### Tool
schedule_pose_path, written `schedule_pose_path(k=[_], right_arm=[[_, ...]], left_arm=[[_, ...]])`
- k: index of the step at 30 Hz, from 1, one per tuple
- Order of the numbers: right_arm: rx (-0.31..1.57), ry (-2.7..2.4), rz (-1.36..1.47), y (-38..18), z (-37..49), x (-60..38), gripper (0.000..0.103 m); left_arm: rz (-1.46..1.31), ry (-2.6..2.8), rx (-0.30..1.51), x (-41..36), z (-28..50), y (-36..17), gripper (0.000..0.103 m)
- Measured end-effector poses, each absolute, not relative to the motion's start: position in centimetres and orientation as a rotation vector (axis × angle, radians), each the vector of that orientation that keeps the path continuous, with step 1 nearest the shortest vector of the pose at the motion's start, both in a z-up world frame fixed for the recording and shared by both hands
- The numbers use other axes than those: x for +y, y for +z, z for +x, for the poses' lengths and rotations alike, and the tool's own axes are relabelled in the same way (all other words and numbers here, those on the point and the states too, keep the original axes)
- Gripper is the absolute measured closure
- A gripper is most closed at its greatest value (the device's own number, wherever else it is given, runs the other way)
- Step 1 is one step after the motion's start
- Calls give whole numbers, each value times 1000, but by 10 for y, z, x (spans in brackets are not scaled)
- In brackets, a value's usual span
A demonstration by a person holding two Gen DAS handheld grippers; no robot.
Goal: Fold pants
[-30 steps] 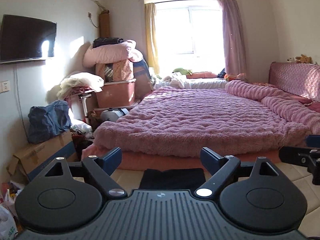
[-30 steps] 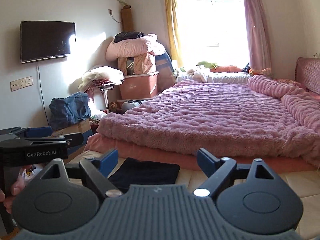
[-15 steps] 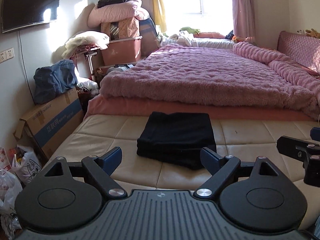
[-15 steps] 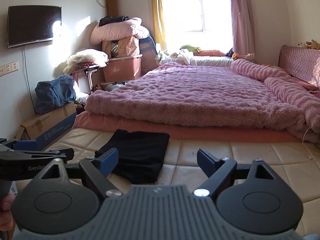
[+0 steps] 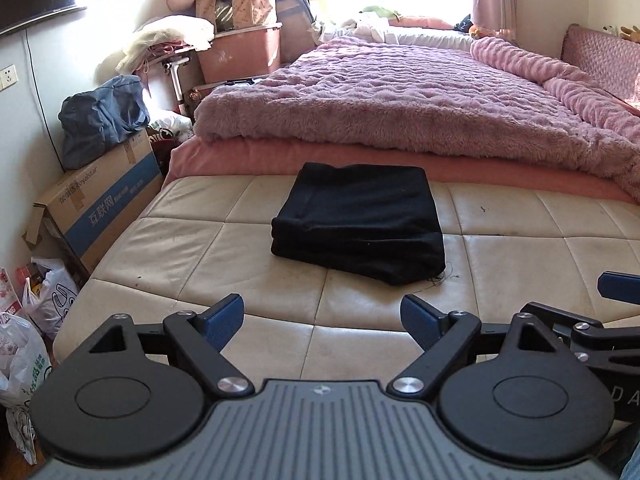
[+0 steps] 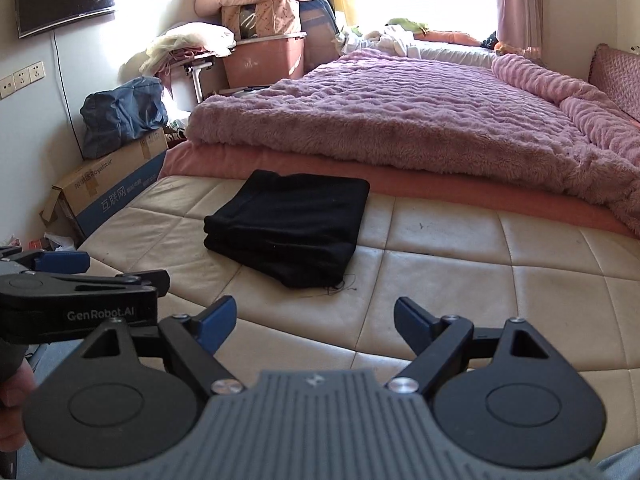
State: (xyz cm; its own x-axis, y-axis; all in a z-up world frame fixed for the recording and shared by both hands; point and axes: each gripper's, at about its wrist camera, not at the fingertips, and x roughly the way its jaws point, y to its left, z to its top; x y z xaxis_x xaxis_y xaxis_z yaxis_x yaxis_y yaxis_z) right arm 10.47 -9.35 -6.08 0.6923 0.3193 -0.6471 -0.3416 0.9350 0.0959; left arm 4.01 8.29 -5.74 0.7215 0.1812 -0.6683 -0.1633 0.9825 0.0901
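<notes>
Black pants (image 5: 360, 222) lie folded into a thick rectangle on the cream quilted mattress (image 5: 200, 256); the right wrist view shows the pants (image 6: 290, 222) left of centre. My left gripper (image 5: 322, 320) hovers open above the mattress's near edge, short of the pants, nothing between its blue pads. My right gripper (image 6: 314, 320) is open too and holds nothing, to the right of the pants and nearer than them. The left gripper's body (image 6: 80, 298) shows at the left edge of the right wrist view, held by a hand (image 6: 14, 396).
A fluffy pink blanket (image 5: 400, 108) covers the bed behind the pants. A cardboard box (image 5: 96, 208) with a blue bag (image 5: 102, 120) on top stands at the left. Plastic bags (image 5: 24, 360) sit on the floor. Stacked bedding and a pink bin (image 5: 240, 52) fill the far corner.
Both cameras have tilted downward and moved closer, so the folded pants and the mattress now fill the middle of each view. Both grippers stay open.
</notes>
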Motion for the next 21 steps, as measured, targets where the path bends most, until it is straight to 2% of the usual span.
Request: schedule_pose_path(k=[21], right_arm=[[717,378,-30,-59,103,-96,21]], left_arm=[[27,185,745,81,42,-54,0]])
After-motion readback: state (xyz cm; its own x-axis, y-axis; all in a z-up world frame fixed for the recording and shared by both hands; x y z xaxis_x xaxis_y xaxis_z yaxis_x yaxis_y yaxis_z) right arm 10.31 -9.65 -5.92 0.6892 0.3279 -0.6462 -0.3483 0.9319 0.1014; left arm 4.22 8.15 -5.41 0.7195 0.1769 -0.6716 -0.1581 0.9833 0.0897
